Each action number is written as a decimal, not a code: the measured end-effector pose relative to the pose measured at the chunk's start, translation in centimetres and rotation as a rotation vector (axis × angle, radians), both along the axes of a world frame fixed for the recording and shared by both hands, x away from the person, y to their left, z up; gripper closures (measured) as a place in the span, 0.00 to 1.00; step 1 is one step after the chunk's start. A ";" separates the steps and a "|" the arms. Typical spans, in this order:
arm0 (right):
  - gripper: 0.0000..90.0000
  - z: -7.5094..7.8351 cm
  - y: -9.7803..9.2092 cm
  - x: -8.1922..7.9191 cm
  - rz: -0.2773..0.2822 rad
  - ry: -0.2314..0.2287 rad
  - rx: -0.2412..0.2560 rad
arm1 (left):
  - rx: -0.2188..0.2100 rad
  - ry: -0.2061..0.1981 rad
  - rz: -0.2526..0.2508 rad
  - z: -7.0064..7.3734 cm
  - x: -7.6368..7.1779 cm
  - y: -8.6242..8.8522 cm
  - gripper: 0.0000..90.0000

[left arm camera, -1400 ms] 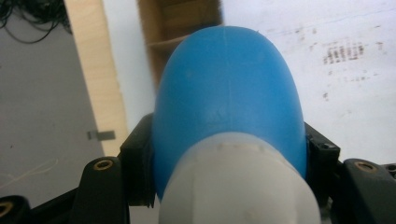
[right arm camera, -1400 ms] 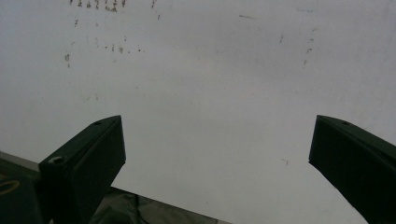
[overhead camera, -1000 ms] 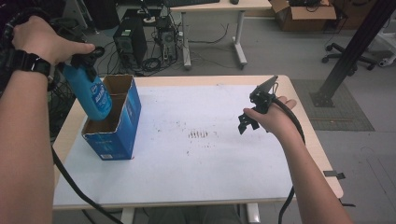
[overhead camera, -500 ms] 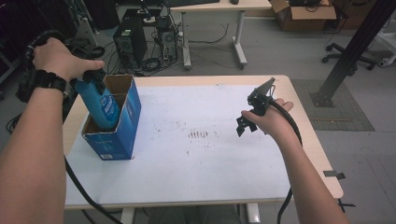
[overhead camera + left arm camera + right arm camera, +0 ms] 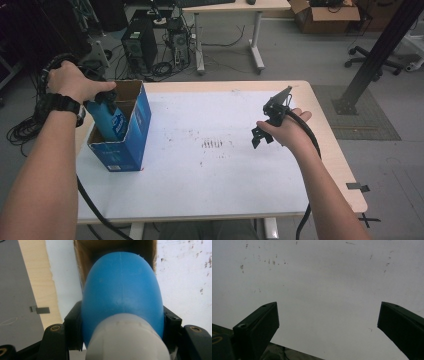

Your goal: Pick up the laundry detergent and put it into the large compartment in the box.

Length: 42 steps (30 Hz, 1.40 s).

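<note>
**Bottle lower in the box**

We note the left gripper (image 5: pixel 106 95) pinching the blue bottle (image 5: pixel 111 119) just below its white cap (image 5: pixel 126 340), jaws pressed to both sides. Compared with a second ago, the bottle sits deeper in the open blue box (image 5: pixel 131 135), directly beneath the jaws. The right gripper (image 5: pixel 261 134) hangs over the white tabletop (image 5: pixel 225 170), jaws spread, nothing between them, much where it was before.

Even, soft overhead light fills the room, with faint shadows. The blue bottle (image 5: pixel 121 290) looks blurred up close. The white desk (image 5: pixel 324 277) appears greyish and dim.
</note>
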State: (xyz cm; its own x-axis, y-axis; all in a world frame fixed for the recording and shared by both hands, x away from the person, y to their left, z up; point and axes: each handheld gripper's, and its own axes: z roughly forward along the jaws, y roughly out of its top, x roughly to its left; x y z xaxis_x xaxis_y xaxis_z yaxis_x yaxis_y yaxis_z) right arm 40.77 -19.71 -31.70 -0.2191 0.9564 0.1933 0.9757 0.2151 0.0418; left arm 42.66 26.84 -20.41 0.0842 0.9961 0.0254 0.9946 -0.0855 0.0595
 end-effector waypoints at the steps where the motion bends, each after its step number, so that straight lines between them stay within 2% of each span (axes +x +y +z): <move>1: 0.04 -0.1 0.0 0.0 -0.001 0.001 0.001 | -0.002 -0.005 0.002 -0.2 0.0 0.0 0.42; 12: 0.04 -0.8 0.3 0.0 0.007 0.011 0.004 | -0.006 0.026 -0.003 -3.6 0.3 -0.1 0.42; 16: 0.04 -1.0 0.3 0.1 0.011 0.009 0.000 | -0.001 0.045 -0.006 -4.5 0.5 -0.2 0.42; 20: 0.04 -1.1 0.3 0.1 0.012 0.010 0.003 | 0.007 0.046 -0.012 -5.1 0.6 -0.2 0.42; 30: 0.04 -1.3 0.4 0.2 0.016 0.014 -0.002 | -0.003 0.065 -0.008 -7.0 0.7 -0.1 0.42; 42: 0.04 -1.5 0.7 0.2 0.021 0.015 0.000 | -0.005 0.067 -0.013 -7.5 0.6 -0.1 0.42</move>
